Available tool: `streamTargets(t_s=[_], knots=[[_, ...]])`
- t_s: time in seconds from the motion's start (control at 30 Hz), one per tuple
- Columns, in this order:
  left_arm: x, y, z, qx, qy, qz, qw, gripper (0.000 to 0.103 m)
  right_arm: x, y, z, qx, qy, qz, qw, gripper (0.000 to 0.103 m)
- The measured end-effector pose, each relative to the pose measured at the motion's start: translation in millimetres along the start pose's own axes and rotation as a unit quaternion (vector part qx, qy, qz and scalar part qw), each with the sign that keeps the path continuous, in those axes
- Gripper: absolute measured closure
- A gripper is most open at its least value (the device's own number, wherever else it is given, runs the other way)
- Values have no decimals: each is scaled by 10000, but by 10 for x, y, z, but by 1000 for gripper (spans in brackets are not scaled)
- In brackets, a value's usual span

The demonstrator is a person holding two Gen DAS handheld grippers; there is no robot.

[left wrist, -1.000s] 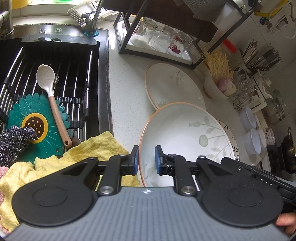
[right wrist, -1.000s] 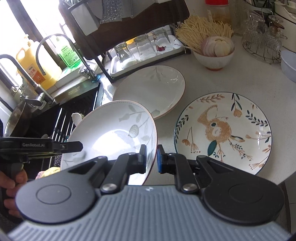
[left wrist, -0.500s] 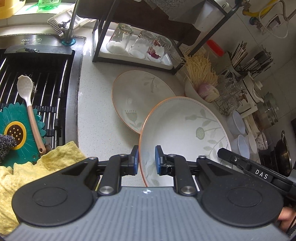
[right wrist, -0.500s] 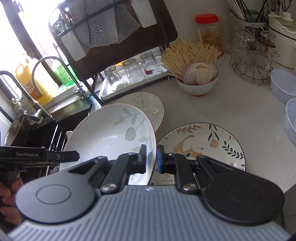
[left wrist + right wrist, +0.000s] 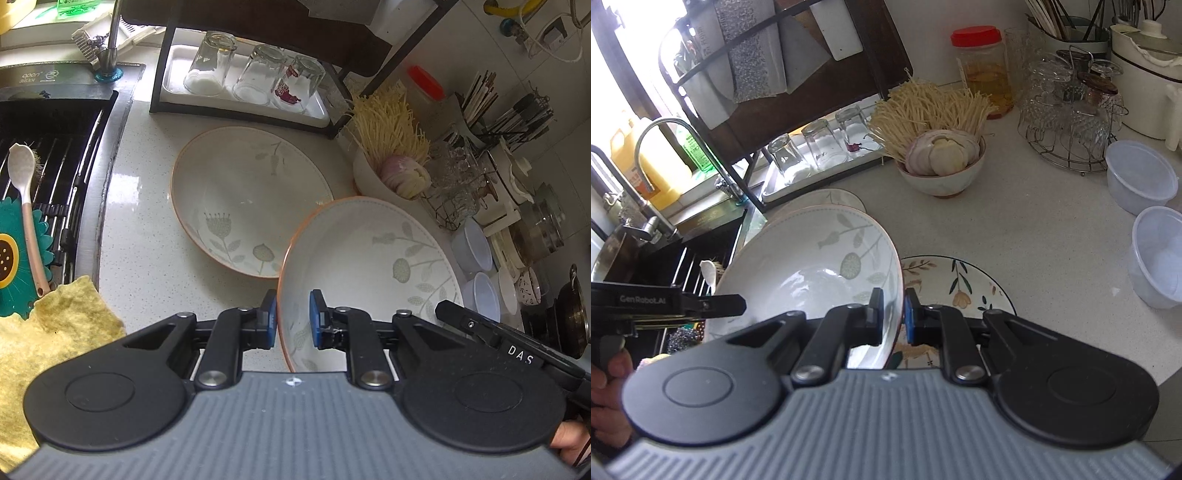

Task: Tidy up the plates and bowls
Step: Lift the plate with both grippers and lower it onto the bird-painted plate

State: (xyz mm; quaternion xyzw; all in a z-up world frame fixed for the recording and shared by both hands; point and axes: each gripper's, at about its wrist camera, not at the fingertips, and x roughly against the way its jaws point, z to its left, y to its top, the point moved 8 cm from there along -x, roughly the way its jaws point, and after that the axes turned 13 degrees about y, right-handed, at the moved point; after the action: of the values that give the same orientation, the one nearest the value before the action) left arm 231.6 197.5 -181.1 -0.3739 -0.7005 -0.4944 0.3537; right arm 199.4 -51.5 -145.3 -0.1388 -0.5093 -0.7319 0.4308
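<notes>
Leftmost, beside the sink (image 5: 55, 177), one leafy plate (image 5: 251, 199) lies flat; right of it both grippers, left (image 5: 292, 319) and right (image 5: 894, 317), pinch opposite rims of the carried plate (image 5: 369, 273), tilted above the painted plate (image 5: 964, 291), probably for stacking.

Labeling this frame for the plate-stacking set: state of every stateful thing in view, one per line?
left gripper: shut on the held plate's rim
right gripper: shut on the opposite rim
held plate: lifted, tilted, empty
leaf plate: flat on counter, empty
bird plate: flat on counter, partly under the held plate
three glasses: upside down on tray
red-lidded jar: closed
plastic tubs: open, empty
</notes>
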Motion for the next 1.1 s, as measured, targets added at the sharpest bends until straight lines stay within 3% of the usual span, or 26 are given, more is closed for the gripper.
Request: streamTargets(t_s=[0.47,0.63,1.1], knots=[[-409,-37,-393,-394,146,401,9983,83,-26,-36,-387,94,-444,-14,9990,89],[-505,-51,-529,-848,322,439,9949,83,-86,-68,-493,167,-573,9,9982,88],[-818,-171,-684,-1292,679,660,9871,83,-250,-229,-709,169,-865,75,9961,85]])
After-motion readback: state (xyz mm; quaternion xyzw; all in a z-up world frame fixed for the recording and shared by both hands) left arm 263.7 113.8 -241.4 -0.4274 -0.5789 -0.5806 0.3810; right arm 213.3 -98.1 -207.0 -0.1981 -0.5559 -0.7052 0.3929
